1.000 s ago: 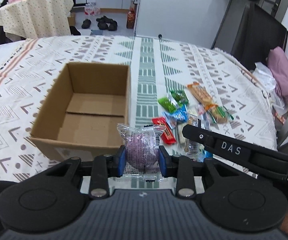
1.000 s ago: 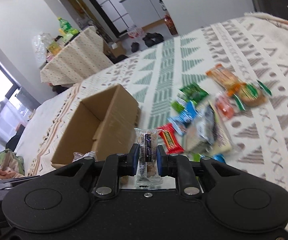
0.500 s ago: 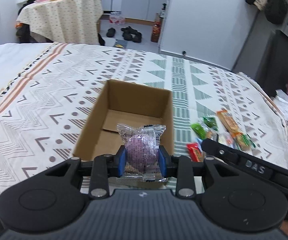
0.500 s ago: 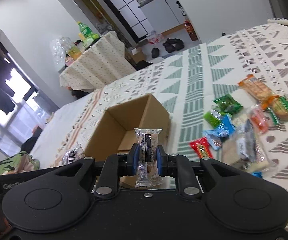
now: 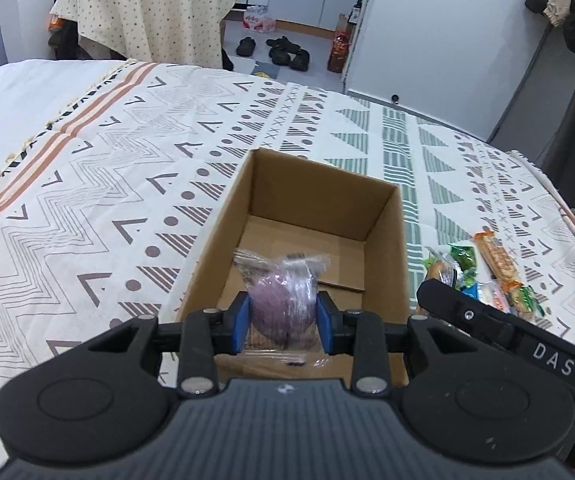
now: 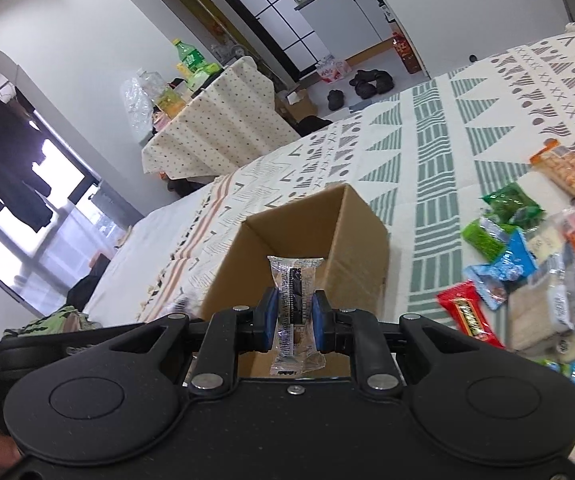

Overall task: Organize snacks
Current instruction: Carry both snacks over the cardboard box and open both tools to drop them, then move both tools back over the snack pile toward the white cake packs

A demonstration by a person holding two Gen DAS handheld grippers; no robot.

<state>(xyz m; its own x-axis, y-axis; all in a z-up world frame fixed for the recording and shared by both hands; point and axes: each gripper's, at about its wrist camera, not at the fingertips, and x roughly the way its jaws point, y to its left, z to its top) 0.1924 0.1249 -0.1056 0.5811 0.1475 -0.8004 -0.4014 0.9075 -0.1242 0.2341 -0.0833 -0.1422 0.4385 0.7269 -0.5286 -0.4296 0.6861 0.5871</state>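
**Two Snacks Held Over an Empty-Looking Box**

Not much of the job is done, it is judged. The cardboard box (image 5: 319, 240) is seen open on the patterned cloth (image 5: 107, 200), and only its bare brown floor is seen inside. No snack can be seen lying in it.

A round purple snack in a clear wrapper (image 5: 281, 304) is pinched between the blue pads of the left gripper (image 5: 283, 322). The pads are pressed against its sides. It is held above the near part of the box.

A thin dark snack in a clear wrapper (image 6: 293, 300) is squeezed upright by the right gripper (image 6: 293, 320). The pads are nearly closed on it. It is held just by the near edge of the box, and whether it is over the opening cannot be told.

A heap of other snacks (image 6: 527, 260) is left on the cloth to the right of the box. These are yet to be picked up, so most of the work is left.

The box walls are tall, so they could be bumped if the grippers are lowered too soon. Plenty of bare cloth is seen to the left of the box. Less room is found on the right, where the heap lies near. The two grippers are held close together, so care is needed there.
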